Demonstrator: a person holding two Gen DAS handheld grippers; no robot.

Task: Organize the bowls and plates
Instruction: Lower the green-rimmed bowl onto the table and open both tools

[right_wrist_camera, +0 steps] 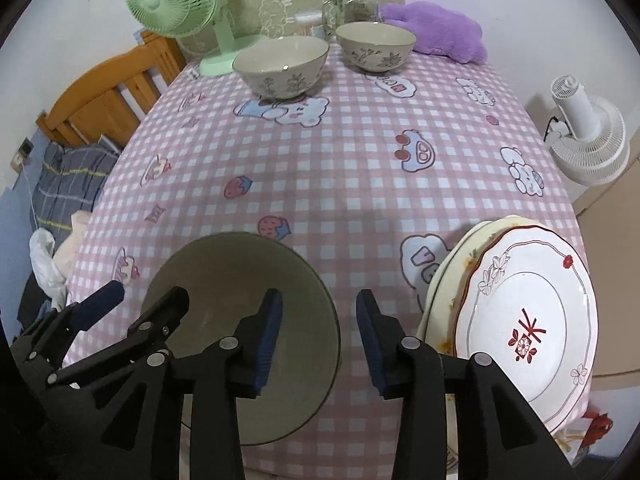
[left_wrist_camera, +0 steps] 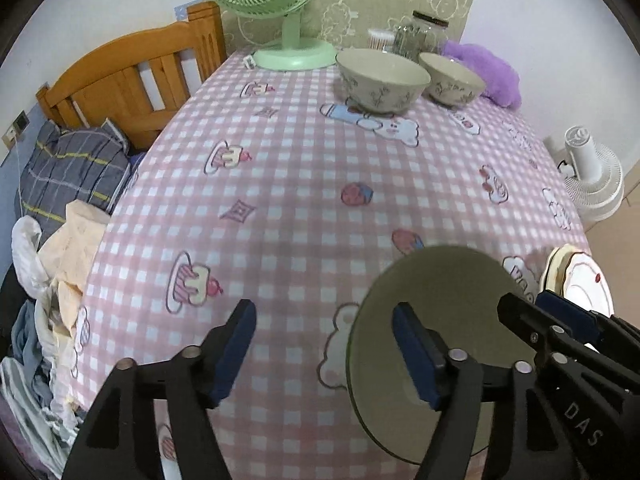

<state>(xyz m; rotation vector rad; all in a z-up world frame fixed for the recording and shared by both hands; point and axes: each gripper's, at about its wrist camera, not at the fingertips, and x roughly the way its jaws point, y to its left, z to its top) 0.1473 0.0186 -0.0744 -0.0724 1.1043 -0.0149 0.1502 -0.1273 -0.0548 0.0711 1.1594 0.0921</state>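
A dark olive plate (left_wrist_camera: 444,320) lies flat near the table's front edge; it also shows in the right wrist view (right_wrist_camera: 224,280). My left gripper (left_wrist_camera: 324,348) is open above the cloth, its right finger over the plate's left part. My right gripper (right_wrist_camera: 320,344) is open, straddling the plate's right rim without gripping it. A stack of plates topped by a white patterned plate (right_wrist_camera: 532,320) sits at the front right and shows in the left wrist view (left_wrist_camera: 580,280). Two floral bowls (left_wrist_camera: 382,80) (left_wrist_camera: 452,78) stand at the back, also seen as the left bowl (right_wrist_camera: 280,66) and right bowl (right_wrist_camera: 374,46).
The table has a pink checked cloth (left_wrist_camera: 300,184). A green fan (left_wrist_camera: 276,0), a glass jar (left_wrist_camera: 420,34) and a purple plush (left_wrist_camera: 488,68) stand at the back. A wooden bed frame (left_wrist_camera: 132,76) and bedding are left; a white fan (right_wrist_camera: 588,136) is right.
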